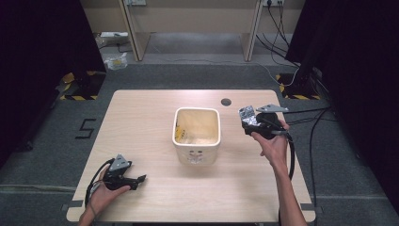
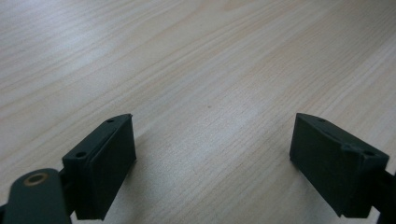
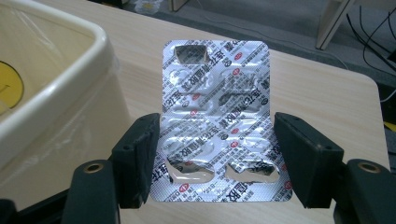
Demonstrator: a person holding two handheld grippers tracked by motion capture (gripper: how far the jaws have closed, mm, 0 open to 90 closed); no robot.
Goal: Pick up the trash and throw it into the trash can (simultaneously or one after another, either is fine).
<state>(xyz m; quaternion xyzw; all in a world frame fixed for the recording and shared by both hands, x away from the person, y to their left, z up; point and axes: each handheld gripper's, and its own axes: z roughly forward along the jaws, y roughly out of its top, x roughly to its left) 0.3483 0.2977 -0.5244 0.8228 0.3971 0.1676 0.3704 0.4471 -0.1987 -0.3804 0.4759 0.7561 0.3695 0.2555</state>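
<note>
One blister pack (image 3: 215, 121), one cream bin (image 1: 197, 134), one table (image 1: 141, 122) and two claws.

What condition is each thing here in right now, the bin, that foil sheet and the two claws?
blister pack: silver foil, several pockets torn open, held upright between the right claw's jaws.
right claw: shut on the blister pack, raised beside the bin.
left claw: open, nothing between its jaws, low over the table.
bin: cream, upright, lidless, lined with a clear bag.
</note>
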